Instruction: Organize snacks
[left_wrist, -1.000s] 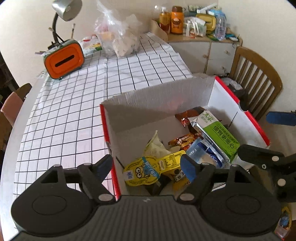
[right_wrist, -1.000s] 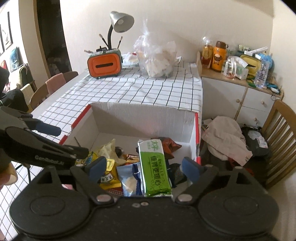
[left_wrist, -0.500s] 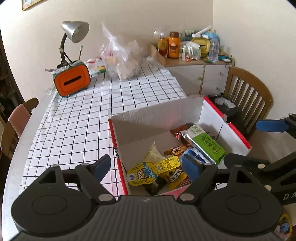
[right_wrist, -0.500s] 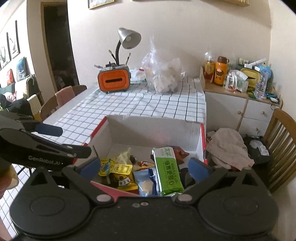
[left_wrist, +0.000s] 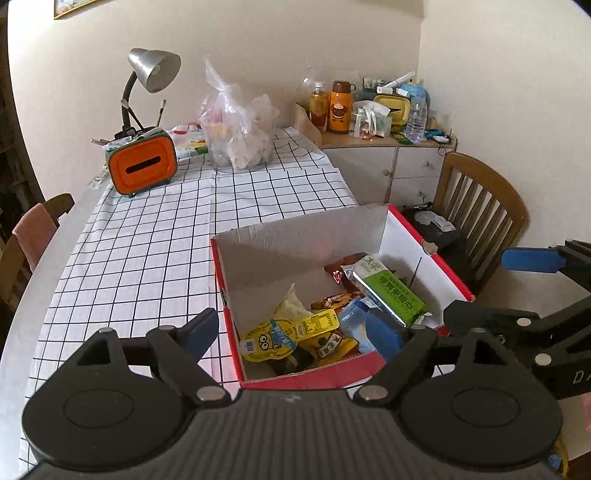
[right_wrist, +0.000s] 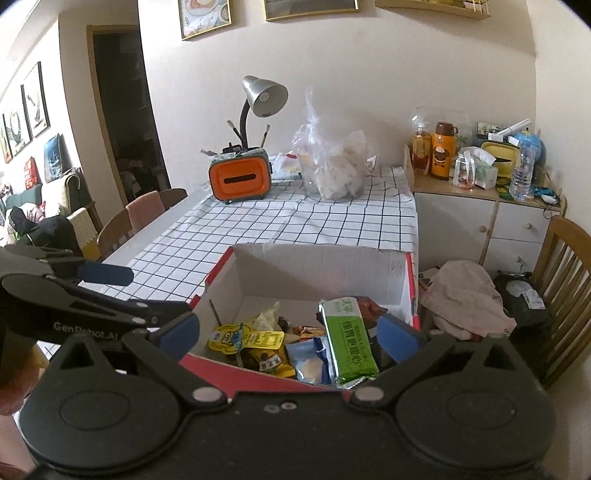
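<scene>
From the left wrist view, the left gripper (left_wrist: 291, 332) hangs over the near edge of a red-rimmed cardboard box (left_wrist: 295, 236) that sits at the right edge of the desk (left_wrist: 147, 251) with its checked cloth. Its jaws stand wide apart and are opening, gripping nothing. Inside the box lie the snacks: a green packet (left_wrist: 391, 291) leaning along the right side, a yellow cartoon pouch (left_wrist: 269, 341) near the front, and a blue-and-white sachet (left_wrist: 352, 325) between them. The right gripper (left_wrist: 517, 291) shows at the right, beside the box. An orange holder (left_wrist: 142, 166), a lamp (left_wrist: 153, 70) and a plastic bag (left_wrist: 238, 136) stand at the far end.

From the right wrist view, the right gripper (right_wrist: 290, 334) hovers above the box (right_wrist: 317, 262), jaws fully apart and empty. The green packet (right_wrist: 349, 339) lies below them, the yellow pouch (right_wrist: 229, 338) to its left. The left gripper (right_wrist: 122, 291) is at the left. A wooden chair (right_wrist: 565, 280) stands at the right.
</scene>
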